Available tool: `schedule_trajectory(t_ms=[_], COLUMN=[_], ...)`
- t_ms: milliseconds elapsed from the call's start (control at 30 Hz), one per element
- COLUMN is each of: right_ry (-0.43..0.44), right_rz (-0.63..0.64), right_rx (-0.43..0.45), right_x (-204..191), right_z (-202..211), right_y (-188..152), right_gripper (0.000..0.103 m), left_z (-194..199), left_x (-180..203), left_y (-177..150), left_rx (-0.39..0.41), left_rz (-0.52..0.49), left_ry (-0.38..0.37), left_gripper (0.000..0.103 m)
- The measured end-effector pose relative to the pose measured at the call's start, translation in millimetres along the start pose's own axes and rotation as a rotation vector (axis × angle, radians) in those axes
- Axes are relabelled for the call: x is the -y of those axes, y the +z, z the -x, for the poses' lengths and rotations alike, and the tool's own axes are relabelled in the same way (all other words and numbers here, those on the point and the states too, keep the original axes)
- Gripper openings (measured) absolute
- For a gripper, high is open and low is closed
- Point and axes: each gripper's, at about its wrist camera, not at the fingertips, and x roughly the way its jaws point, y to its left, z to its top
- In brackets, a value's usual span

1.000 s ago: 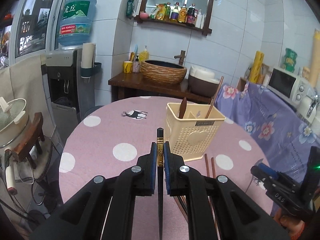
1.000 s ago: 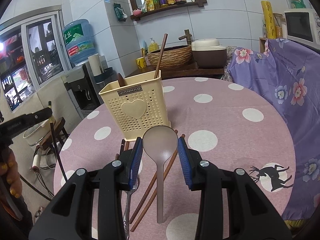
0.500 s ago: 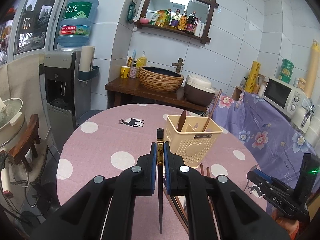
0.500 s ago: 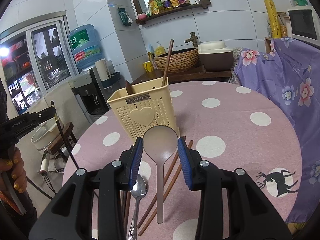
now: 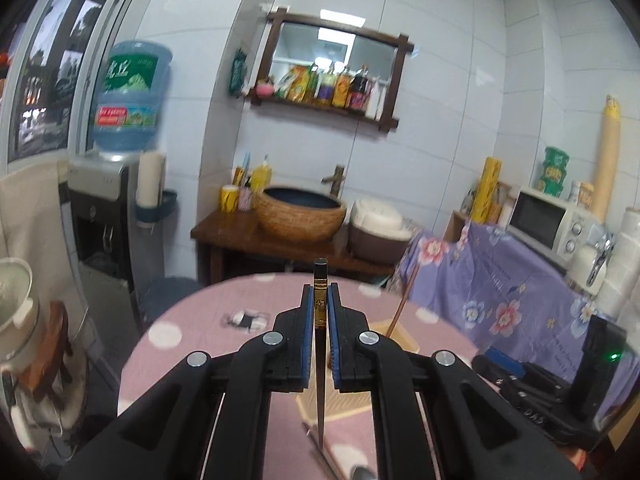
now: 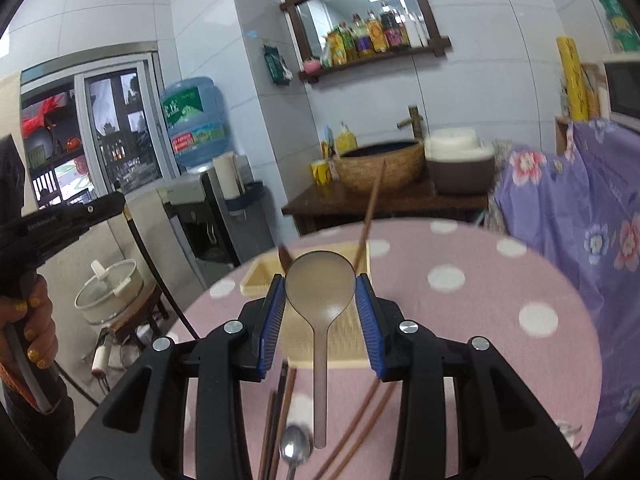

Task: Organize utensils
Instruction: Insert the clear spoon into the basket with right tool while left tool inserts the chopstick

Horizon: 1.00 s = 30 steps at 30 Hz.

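Note:
My left gripper (image 5: 320, 320) is shut on a dark chopstick (image 5: 319, 380) with a gold band, held high above the pink dotted table (image 5: 192, 344). The cream utensil basket (image 5: 400, 336) lies just below and right of it, with a brown chopstick (image 5: 405, 304) standing in it. My right gripper (image 6: 320, 292) is shut on the bowl of a grey-brown plastic spoon (image 6: 320, 320), raised over the basket (image 6: 264, 276). Loose brown chopsticks (image 6: 360, 432) and a metal spoon (image 6: 295, 450) lie on the table under it. The left gripper (image 6: 68, 216) shows at the left of the right wrist view.
The right gripper body (image 5: 560, 392) sits low right in the left wrist view. A purple flowered cloth (image 6: 580, 208) covers furniture right of the table. Behind stand a wooden stand with a woven basin (image 5: 300, 216), a water dispenser (image 5: 104, 208) and a microwave (image 5: 556, 224).
Both grippers have risen with their utensils. The basket has dropped low in both views and now sits right under the fingers.

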Motion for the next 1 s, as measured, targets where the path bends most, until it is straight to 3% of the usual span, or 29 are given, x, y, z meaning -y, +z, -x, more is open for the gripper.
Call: schedule_trajectory(t_ms=[200,300,467,633,867,1000], right_ry=[-0.023,-0.062,-0.125,-0.16,-0.167,-0.169], right_rz=[0.023,0.02,0.022,0.044,0.068,0.076], right_rx=[0.114,0.137,0.13,0.084,0.037,0.017], right_x=[-11.2,-8.2,1.3,3.2,4.9,4.6], right_z=[-26.9,-48.3,-80.8,-103.7,-112.0,-114.2], right_y=[80.6,94.1,74.1,32.9,-5.3,-17.1], right_gripper=[0.037,0.037,0.037,0.037,0.037,0.037], left_z=[-12.0,-30.7,-69.7,-105.3,-125.3,-126.9], left_x=[25.8,40.3,48.0,37.5,26.5,24.0], left_y=[59.9,66.7,40.0,-3.2,-43.8,-53.2], left_rx=[0.102,0.126,0.089,-0.018,-0.116,-0.121], left_rz=[-0.009,-0.027,-0.065,-0.037,-0.018,-0.023], left_ry=[-0.014,0.009,0.054,0.067,0.075,0.089], left_gripper=[0.008,0.008,0.008,0.008,0.008,0.008])
